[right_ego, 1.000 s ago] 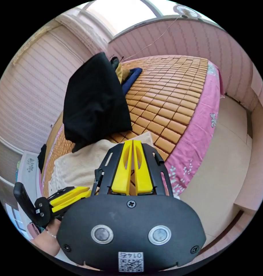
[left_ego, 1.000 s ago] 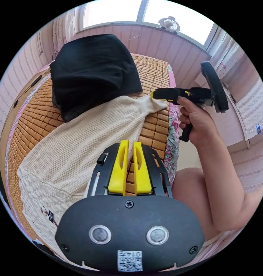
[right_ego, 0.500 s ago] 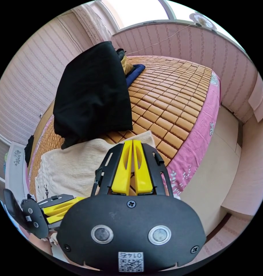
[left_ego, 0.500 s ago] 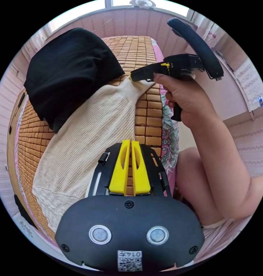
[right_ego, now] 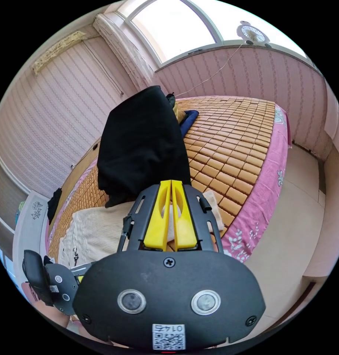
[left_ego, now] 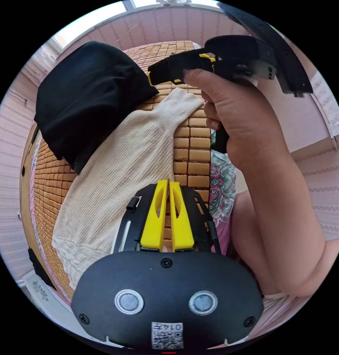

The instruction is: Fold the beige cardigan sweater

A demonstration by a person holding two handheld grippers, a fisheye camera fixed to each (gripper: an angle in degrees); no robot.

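Right now your beige cardigan point(left_ego: 128, 170) lies flat on the bed's bamboo-tile mat point(left_ego: 191, 144), near the mat's edge by the pink floral sheet point(left_ego: 221, 185). Fabric: fine vertical ribbing over the body, a wider cabled band at the hem end. Shape: long and tapering. In the left gripper view its long axis runs diagonally, broad hem end toward the lower left, narrow end toward the upper right, where the tip point(left_ego: 184, 100) lies on the tiles just under your right tongs point(left_ego: 153, 75).

Right tongs: seen from the left gripper view they hover above that tip, apart from it; in the right gripper view point(right_ego: 171, 185) the two yellow jaws stand together, nothing clamped, cloth showing behind them. Your right hand point(left_ego: 236, 122) grips the handle.

Left tongs point(left_ego: 168, 185): yellow jaws nearly together, empty, over bare tiles beside the cardigan's edge.

A black garment point(left_ego: 84, 96), smooth and matte, lies heaped against the cardigan's far side, overlapping its edge. Mat tiles are glossy, rectangular, amber.
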